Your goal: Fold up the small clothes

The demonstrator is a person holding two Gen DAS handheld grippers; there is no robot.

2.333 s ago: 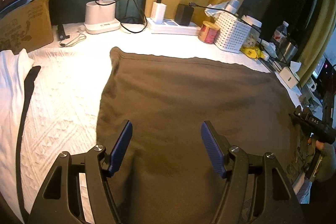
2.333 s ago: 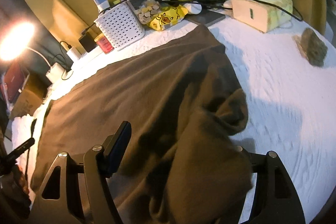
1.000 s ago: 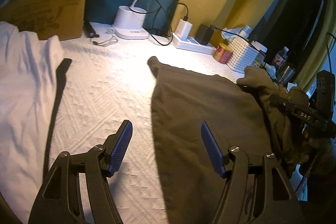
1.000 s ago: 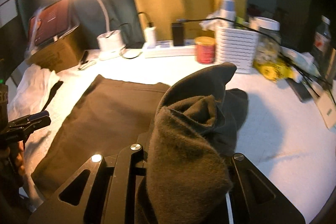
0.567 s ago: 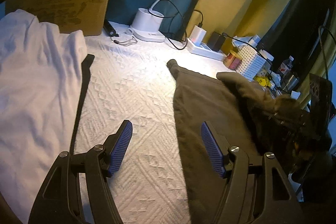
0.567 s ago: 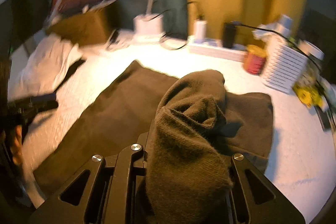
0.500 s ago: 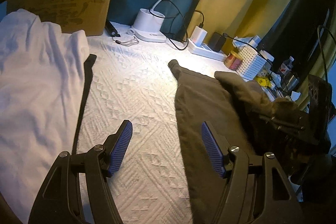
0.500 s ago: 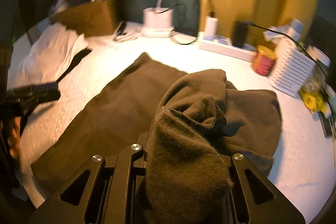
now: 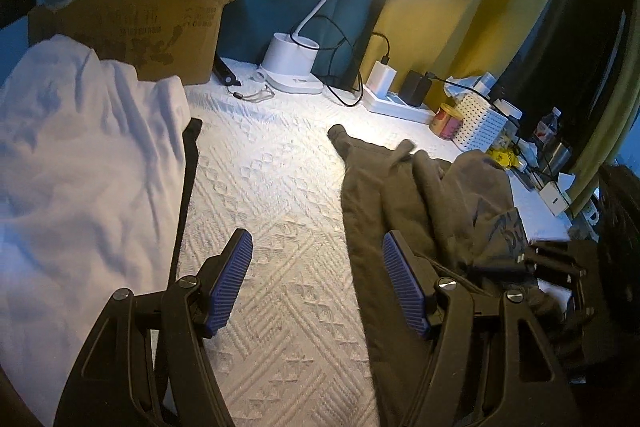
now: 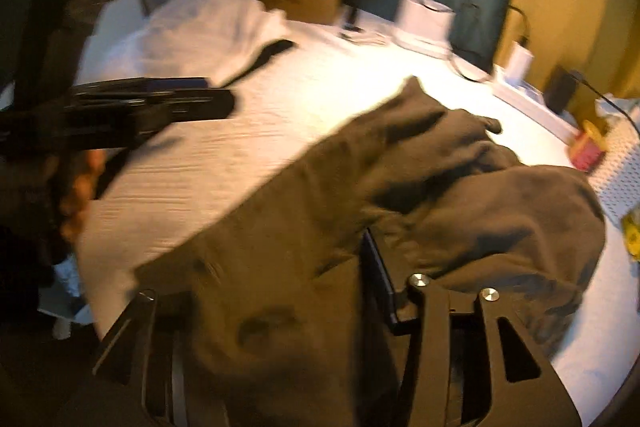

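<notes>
Brown garment [image 10: 304,227] drapes opening right hand-held gripper [image 10: 280,291].

Your left tongs [image 9: 316,283] tilt down w/ blue pads [image 9: 230,287] spread wide, nothing between them. Your right tongs [image 10: 280,291] point steeply down, jaws opening, brown cloth [image 10: 320,211] draped between and over them. Picture's blurred; pad contact unclear.

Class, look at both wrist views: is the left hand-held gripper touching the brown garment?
Cannot tell. In the left wrist view the left hand-held gripper stands open, its right finger overlapping the brown garment, with no contact or gap plainly visible.
</notes>
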